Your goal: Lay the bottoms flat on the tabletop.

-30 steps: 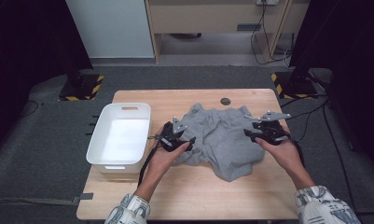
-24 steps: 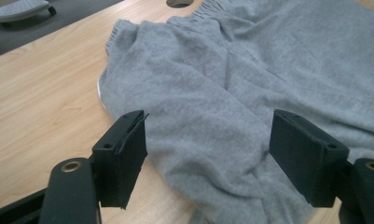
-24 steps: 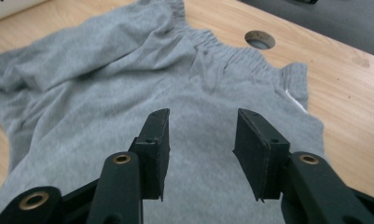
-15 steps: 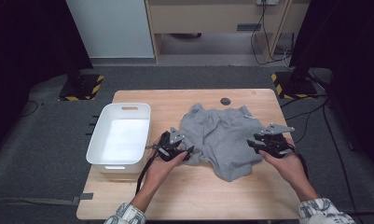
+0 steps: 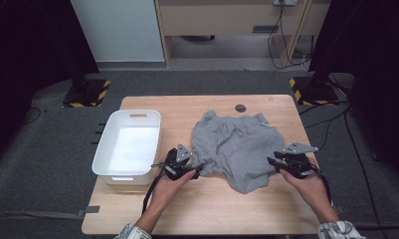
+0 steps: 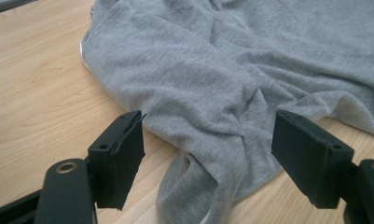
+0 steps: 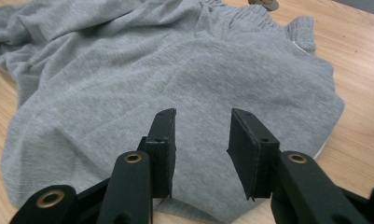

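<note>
Left gripper (image 5: 183,164) at 7 o'clock, jaws wide apart; right gripper (image 5: 286,164) at 4 o'clock, jaws just been closing, gap remaining.

grey garment (image 6: 231,70) runs off the top and right edges in the left gripper view, small dark round thing (image 5: 240,107) on the table too tiny to identify, person's forearms cropped at the bottom

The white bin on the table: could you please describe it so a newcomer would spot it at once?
On the wooden table, look to the left side, beside the crumpled grey garment. The white bin is the rigid, rectangular, open-topped tub there, with a handle slot in its far wall.
</note>
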Motion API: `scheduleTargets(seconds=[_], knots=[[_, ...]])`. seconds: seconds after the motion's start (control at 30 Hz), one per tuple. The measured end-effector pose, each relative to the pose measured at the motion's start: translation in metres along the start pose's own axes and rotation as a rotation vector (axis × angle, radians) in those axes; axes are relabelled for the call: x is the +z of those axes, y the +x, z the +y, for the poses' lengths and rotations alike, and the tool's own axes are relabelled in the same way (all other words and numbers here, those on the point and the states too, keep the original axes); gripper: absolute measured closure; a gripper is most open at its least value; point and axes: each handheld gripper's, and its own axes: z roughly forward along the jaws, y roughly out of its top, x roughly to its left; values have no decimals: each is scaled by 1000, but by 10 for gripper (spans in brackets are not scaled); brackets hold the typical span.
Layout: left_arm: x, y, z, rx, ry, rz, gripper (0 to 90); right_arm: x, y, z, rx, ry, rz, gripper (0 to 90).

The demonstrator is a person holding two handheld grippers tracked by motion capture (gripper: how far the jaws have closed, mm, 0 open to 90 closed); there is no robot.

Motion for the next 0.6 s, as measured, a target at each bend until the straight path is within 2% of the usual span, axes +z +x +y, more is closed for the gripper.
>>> scheduleTargets(seconds=[0.1,0.2,0.53,0.57,0.6], knots=[[2,-2,-3,18,3,12,244,-1,2,-3,3,-9,2,620],[4,-2,-6,13,9,11,245,-2,2,-5,-15,-10,-5,619],[6,-3,-15,18,47,5,247,-7,2,-14,-13,-21,-27,632],[6,-2,-17,11,49,9,247,-7,2,-16,-32,-18,-41,633],[6,-2,-18,10,54,12,247,-8,2,-17,-31,-19,-41,633]])
